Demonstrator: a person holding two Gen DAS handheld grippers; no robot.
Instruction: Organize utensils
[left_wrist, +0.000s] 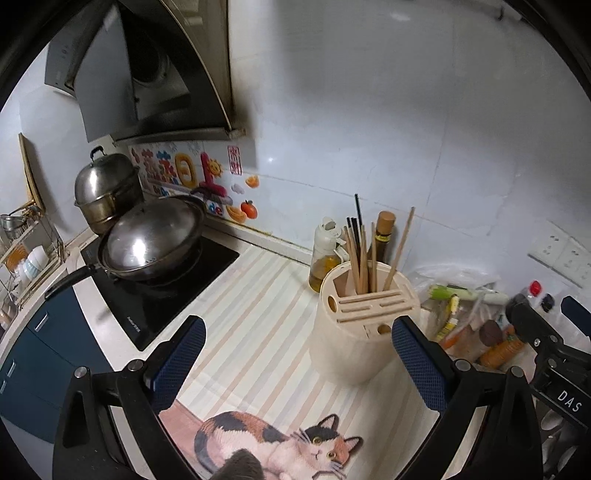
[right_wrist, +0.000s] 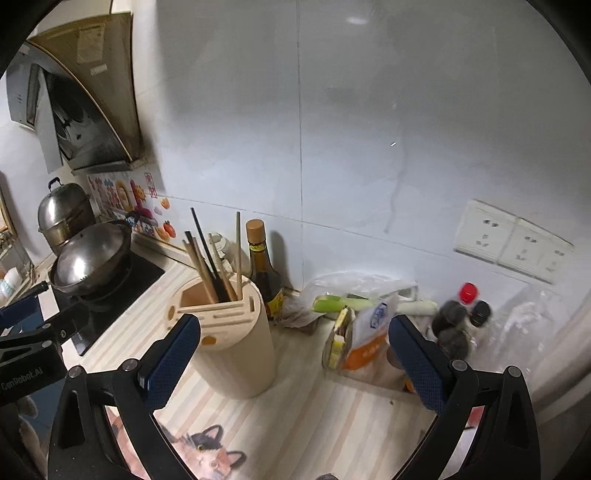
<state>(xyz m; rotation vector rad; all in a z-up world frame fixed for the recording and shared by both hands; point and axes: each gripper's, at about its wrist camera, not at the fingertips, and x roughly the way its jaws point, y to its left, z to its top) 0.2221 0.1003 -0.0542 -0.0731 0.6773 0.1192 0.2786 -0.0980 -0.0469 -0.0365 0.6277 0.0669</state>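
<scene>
Cat-print mat lay nearest, under and just ahead of both sets of jaws. Left gripper stood wide apart, empty. Right gripper likewise apart, nothing clamped. Wooden holder stood upright just beyond left jaws, nearer their right finger; in right view, behind right gripper's left finger. Chopsticks already stood in holder's open compartment. No loose utensil visible on counter; task judged near done, or not shown. Oil bottle stood behind holder.
</scene>
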